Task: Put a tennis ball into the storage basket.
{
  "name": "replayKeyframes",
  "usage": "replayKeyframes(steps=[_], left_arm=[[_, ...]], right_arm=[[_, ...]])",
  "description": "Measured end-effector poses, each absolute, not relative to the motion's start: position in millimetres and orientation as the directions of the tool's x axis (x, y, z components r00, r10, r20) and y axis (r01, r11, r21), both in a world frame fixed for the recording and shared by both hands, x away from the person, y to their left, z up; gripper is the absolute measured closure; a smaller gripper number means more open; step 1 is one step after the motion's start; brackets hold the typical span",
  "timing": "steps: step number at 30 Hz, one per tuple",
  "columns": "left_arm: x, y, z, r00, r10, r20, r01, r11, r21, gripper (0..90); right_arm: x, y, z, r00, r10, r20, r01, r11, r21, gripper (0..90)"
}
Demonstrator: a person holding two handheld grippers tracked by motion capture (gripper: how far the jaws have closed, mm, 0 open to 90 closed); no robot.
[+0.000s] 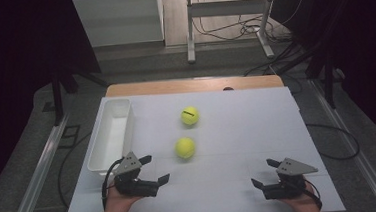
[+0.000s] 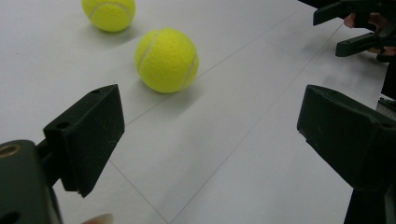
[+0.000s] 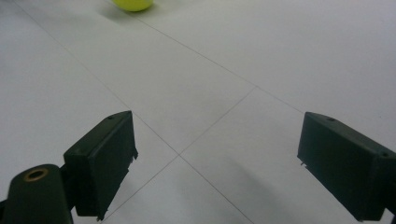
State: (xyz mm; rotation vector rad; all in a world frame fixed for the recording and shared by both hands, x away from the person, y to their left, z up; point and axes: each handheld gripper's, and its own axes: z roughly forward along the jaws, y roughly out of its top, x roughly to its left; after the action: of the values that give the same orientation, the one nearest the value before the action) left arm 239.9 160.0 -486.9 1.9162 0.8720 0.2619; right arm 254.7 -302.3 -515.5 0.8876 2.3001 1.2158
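Two yellow tennis balls lie on the white sheet: the far ball (image 1: 189, 116) (image 2: 109, 14) and the near ball (image 1: 185, 148) (image 2: 166, 60) (image 3: 133, 3). My left gripper (image 1: 158, 168) (image 2: 212, 135) is held low at the front left, open and empty, with the near ball a short way beyond its jaws. At the front right my right gripper (image 1: 262, 172) (image 3: 215, 158) is open too, over bare sheet, pointing toward the near ball. It also appears far off in the left gripper view as the right gripper (image 2: 355, 28).
A white rectangular tray (image 1: 129, 127) stands along the sheet's left side, just beyond my left gripper. The white sheet (image 1: 238, 132) covers the table; its wooden far edge (image 1: 194, 85) shows. Behind it are a frame's legs and cables on the floor.
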Motion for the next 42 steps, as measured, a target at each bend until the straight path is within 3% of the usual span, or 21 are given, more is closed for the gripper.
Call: replayKeyframes(steps=[42], left_arm=[[294,122,-477,0.71,0.67,-0.217,0.51,-0.277,0.814,8.5]], right_arm=[[255,-301,-517,-0.729,0.683,-0.05,0.351,0.435,0.829,12.0]])
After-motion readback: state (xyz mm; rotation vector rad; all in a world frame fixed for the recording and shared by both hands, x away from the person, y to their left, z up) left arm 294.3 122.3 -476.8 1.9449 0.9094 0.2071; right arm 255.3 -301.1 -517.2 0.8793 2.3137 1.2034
